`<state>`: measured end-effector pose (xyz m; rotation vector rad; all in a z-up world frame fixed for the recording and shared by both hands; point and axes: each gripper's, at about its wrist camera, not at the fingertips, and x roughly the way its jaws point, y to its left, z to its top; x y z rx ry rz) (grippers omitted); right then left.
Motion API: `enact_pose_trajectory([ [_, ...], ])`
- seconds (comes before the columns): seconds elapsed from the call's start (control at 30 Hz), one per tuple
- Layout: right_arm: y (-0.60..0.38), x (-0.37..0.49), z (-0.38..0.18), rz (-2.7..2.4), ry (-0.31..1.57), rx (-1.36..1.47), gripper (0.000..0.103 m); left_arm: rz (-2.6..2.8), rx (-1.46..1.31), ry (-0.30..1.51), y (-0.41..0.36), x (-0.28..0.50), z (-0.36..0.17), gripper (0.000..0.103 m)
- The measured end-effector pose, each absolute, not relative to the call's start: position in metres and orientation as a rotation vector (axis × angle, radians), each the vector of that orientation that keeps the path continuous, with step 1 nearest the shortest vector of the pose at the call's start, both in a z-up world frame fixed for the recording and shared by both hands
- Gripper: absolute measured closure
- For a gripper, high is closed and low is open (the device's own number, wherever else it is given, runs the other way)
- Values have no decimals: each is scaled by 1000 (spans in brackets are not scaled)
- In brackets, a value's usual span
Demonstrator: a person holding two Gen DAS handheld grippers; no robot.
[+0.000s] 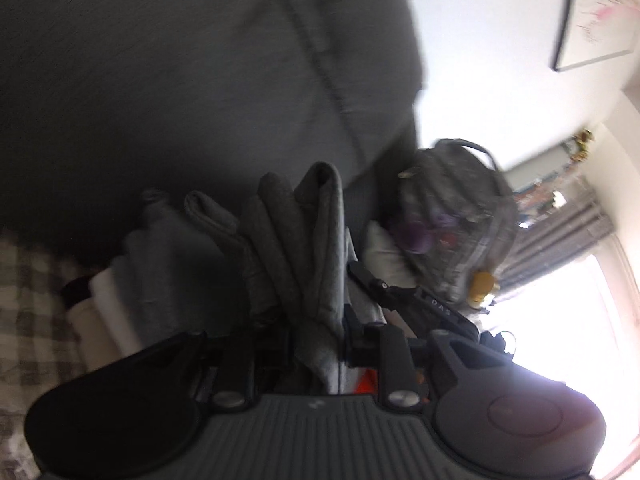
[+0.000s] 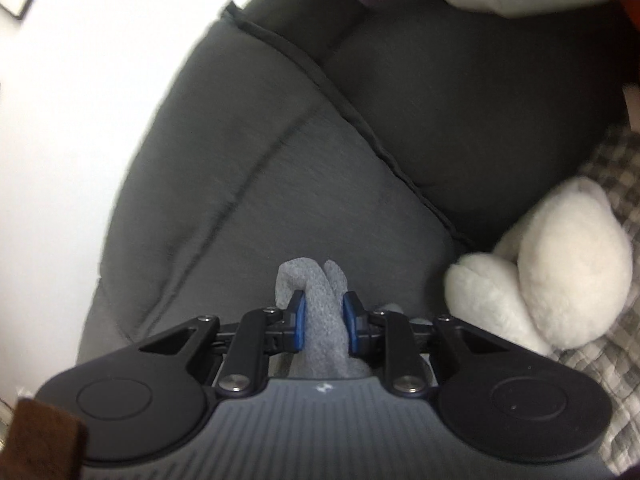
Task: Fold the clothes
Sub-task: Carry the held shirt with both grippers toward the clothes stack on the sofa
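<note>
A grey garment point(image 1: 296, 240) is bunched in thick folds between the jaws of my left gripper point(image 1: 316, 320), which is shut on it; the cloth hides most of the fingers. The other gripper's black arm point(image 1: 420, 300) reaches in from the right beside this bundle. In the right wrist view, my right gripper point(image 2: 323, 312) is shut on a light grey fold of the garment point(image 2: 320, 308), pinched between blue pads point(image 2: 299, 314). Both grippers are held up in front of a dark grey sofa cushion point(image 2: 280, 180).
A white plush toy point(image 2: 560, 264) lies on a checked blanket point(image 2: 608, 168) at the right. A grey backpack point(image 1: 452, 216) with purple contents and a pale pillow point(image 1: 384, 252) sit on the sofa. Folded white cloth point(image 1: 112, 312) lies left. A framed picture point(image 1: 592, 16) hangs on the wall.
</note>
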<state>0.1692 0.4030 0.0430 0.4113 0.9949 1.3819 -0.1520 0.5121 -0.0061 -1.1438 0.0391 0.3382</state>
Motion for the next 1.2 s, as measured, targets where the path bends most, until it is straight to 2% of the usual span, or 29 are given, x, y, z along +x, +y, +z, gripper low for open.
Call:
enact_pose_trajectory([
  [0.17, 402, 164, 33, 1371, 943, 404, 78, 375, -1167, 38, 522, -156, -17, 79],
  [0.23, 400, 161, 31, 1368, 917, 402, 71, 378, -1168, 33, 523, -157, -17, 76],
  [0.37, 397, 155, 26, 1362, 865, 400, 69, 402, -1137, 22, 519, -160, -10, 73],
  [0.5, 391, 140, 44, 1351, 732, 316, 63, 458, -1094, 3, 511, -167, -2, 64],
  [0.7, 390, 115, 64, 1330, 552, 203, 63, 537, -1029, -45, 498, -179, 10, 50],
  [0.97, 396, 90, 58, 1341, 430, 104, 63, 640, -804, -120, 483, -185, 23, 50],
  [1.07, 398, 81, 54, 1343, 395, 66, 63, 570, -749, -66, 484, -171, 18, 50],
  [1.2, 398, 79, 41, 1309, 396, 30, 64, 579, -670, 135, 486, -144, 10, 49],
])
